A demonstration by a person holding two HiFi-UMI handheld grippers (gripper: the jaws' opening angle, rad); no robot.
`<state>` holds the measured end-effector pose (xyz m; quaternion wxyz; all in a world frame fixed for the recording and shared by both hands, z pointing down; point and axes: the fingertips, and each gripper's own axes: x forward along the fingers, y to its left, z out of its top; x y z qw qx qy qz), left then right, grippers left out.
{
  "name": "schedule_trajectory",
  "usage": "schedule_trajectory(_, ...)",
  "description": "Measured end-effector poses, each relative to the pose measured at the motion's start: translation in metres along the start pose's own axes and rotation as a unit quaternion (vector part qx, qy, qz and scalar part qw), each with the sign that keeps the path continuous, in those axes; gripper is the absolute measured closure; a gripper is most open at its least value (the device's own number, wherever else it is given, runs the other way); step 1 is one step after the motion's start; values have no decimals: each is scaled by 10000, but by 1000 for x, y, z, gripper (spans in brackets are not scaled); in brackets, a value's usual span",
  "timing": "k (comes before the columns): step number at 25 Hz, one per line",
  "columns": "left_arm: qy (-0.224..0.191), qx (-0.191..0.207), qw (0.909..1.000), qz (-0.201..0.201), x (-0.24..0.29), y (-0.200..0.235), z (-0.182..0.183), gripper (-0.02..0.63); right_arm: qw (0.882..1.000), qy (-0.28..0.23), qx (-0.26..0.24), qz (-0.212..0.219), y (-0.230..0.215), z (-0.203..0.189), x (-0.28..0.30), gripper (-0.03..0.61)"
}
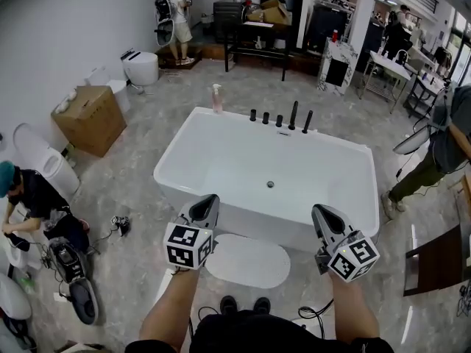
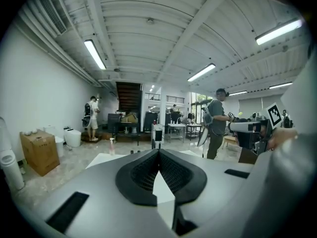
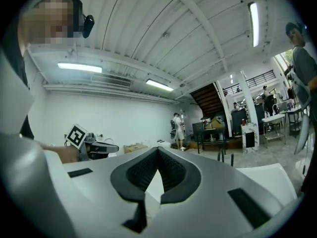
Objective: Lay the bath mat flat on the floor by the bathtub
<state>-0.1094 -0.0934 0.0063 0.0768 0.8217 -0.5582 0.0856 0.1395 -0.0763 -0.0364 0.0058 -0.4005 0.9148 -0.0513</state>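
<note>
A white oval bath mat point(image 1: 248, 260) lies flat on the grey floor, close against the near side of the white bathtub point(image 1: 221, 153). My left gripper point(image 1: 206, 204) is held up above the mat's left end, its jaws shut with nothing between them. My right gripper point(image 1: 324, 215) is raised above the tub's near right rim, also shut and empty. In the left gripper view my left gripper point(image 2: 158, 150) points level across the room, tips touching. In the right gripper view my right gripper point(image 3: 157, 148) shows the same, with the tub's rim point(image 3: 267, 175) at the right.
A cardboard box point(image 1: 89, 118) and toilets point(image 1: 140, 67) stand at the left. A crouching person point(image 1: 37, 204) works with tools at the near left. Another person point(image 1: 434, 160) stands right of the tub. A pink bottle point(image 1: 217, 98) and black taps point(image 1: 280, 116) sit on the tub's far rim.
</note>
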Motion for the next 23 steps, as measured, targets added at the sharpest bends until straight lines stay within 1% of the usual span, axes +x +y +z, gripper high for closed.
schedule_trajectory(2, -2, -103, 9999, 2, 2, -4, -2, 601, 10000, 17, -36, -6, -2, -5, -2, 566)
schedule_trajectory(5, 28, -211, 9998, -14, 3, -18, -11, 601, 9999, 78, 74, -14, -7, -17, -15, 566)
schedule_trajectory(10, 173, -49, 9998, -35, 8, -18, -16, 601, 9997, 50, 232, -50, -11, -24, -14, 566)
schedule_trajectory(17, 150, -85, 9998, 50, 15, -15, -15, 601, 9993, 37, 371, -77, -22, -31, -2, 566)
schedule_trajectory(23, 200, -110, 9997, 124, 21, -18, -21, 601, 9988, 25, 480, -43, -30, -38, -4, 566)
